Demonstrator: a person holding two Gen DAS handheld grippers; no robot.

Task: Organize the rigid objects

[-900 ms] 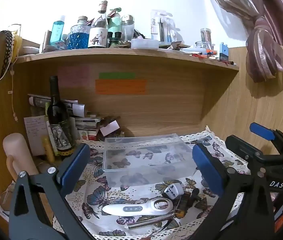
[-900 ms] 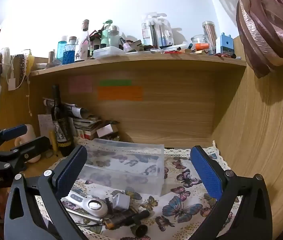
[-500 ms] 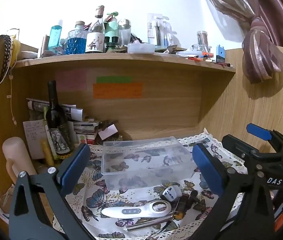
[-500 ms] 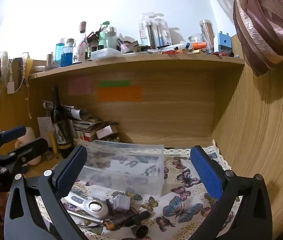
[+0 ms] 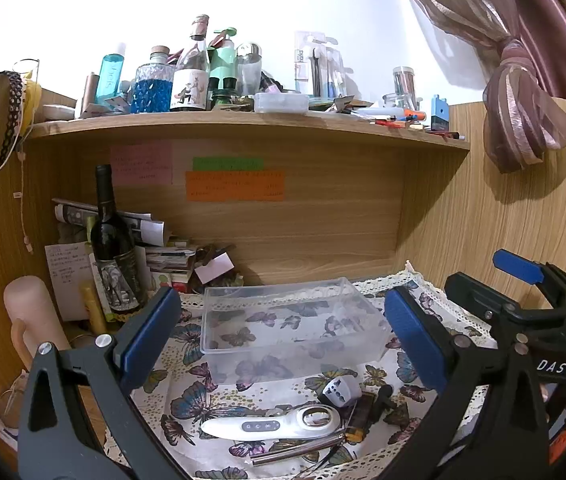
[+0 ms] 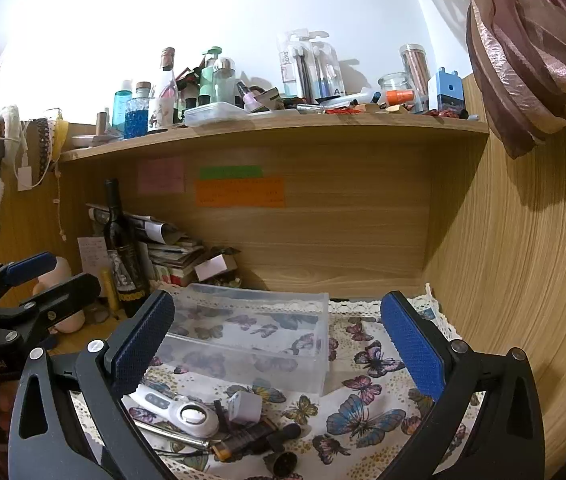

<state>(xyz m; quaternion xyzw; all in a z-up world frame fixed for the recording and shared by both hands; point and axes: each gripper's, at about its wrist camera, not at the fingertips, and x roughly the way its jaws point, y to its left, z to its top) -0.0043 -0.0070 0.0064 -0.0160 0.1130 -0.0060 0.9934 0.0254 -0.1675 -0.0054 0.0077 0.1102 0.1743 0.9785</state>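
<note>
With both the left gripper (image 5: 283, 332) and right gripper (image 6: 279, 344) spread wide and empty, the clutter, a white handheld device (image 5: 271, 426) among it, lay just before the empty clear box (image 5: 287, 320), so one piece at a time seemed wisest.

Wooden desk (image 5: 83, 396), butterfly cloth (image 5: 187, 396) on it, dark bottle (image 5: 113, 248) behind

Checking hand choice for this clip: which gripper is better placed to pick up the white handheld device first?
Probably left. The left gripper is open, and the white handheld device lies centred between its fingers. For the right gripper, also open, the device sits off by its left finger.
</note>
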